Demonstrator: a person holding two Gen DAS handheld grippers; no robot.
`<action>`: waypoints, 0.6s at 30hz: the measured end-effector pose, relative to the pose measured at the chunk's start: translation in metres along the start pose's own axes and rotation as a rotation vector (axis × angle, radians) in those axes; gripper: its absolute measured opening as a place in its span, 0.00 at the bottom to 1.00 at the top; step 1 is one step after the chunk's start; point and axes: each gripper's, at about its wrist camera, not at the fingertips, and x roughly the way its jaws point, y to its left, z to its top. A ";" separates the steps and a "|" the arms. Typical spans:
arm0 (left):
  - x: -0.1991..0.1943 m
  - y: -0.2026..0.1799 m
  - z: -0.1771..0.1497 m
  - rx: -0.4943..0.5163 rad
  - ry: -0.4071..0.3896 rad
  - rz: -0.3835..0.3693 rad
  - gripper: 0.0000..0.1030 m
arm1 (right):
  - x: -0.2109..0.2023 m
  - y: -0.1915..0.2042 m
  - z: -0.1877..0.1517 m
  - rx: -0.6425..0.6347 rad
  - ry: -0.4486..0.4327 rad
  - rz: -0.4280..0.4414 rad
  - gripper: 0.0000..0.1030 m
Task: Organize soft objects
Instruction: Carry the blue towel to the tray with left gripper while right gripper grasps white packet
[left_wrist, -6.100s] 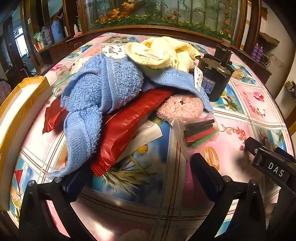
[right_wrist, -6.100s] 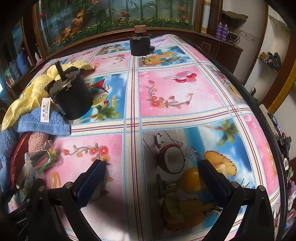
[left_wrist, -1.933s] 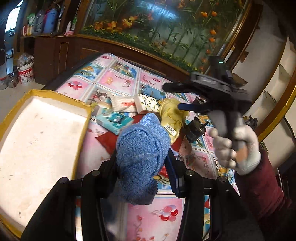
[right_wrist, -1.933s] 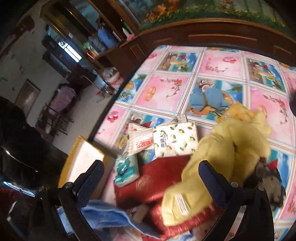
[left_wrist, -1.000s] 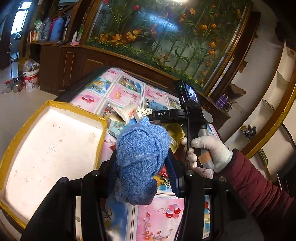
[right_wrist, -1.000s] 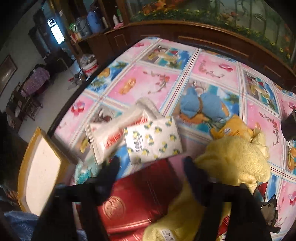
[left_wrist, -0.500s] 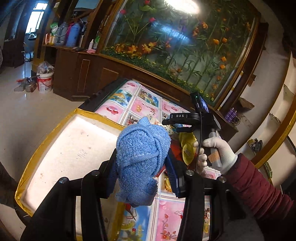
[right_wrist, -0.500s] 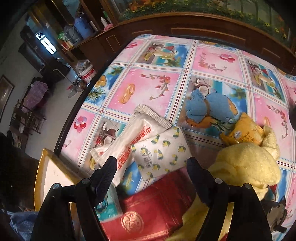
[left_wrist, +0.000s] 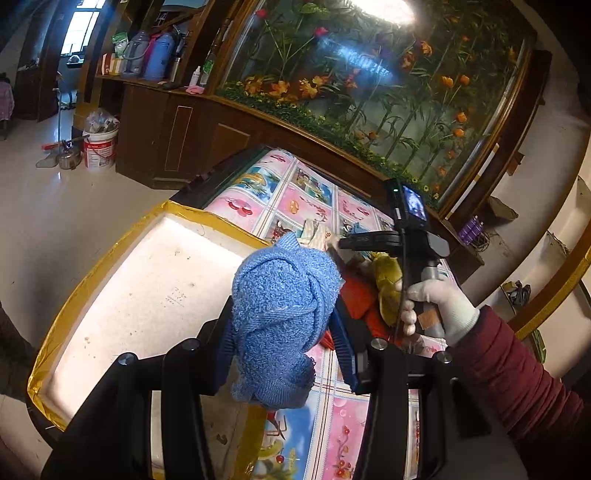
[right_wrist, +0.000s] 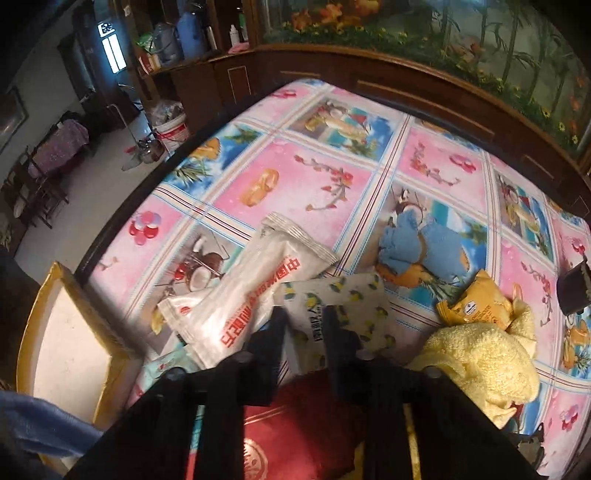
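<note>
A bunched blue towel (left_wrist: 280, 314) hangs in my left gripper (left_wrist: 282, 334), which is shut on it above the near edge of a white foam box (left_wrist: 147, 295) with yellow taped rims. My right gripper (right_wrist: 304, 328) has its fingers drawn close on a lemon-print soft pack (right_wrist: 354, 306) on the table. A yellow towel (right_wrist: 480, 358) lies to its right. A gloved hand (left_wrist: 439, 306) holds the right gripper (left_wrist: 345, 243) in the left wrist view.
A white packet with red letters (right_wrist: 255, 291), a red packet (right_wrist: 291, 424), a yellow snack bag (right_wrist: 476, 306) and a black object (right_wrist: 576, 288) lie on the patterned tablecloth (right_wrist: 314, 177). The foam box (right_wrist: 66, 350) sits past the table's left edge. A dark cabinet (left_wrist: 166, 136) stands behind.
My right gripper's fingers went from wide apart to closed on the lemon-print pack. My left gripper carried the blue towel higher and further left, over the foam box's edge.
</note>
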 end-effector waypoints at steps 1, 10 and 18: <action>-0.003 0.000 0.001 -0.004 -0.005 0.003 0.44 | -0.004 0.000 0.000 0.001 -0.007 -0.002 0.13; -0.027 0.006 0.006 -0.014 -0.067 0.026 0.44 | -0.032 -0.021 0.003 0.074 -0.034 0.097 0.22; -0.011 0.014 0.005 -0.034 -0.043 0.026 0.44 | 0.007 0.018 0.027 0.130 0.099 0.170 0.51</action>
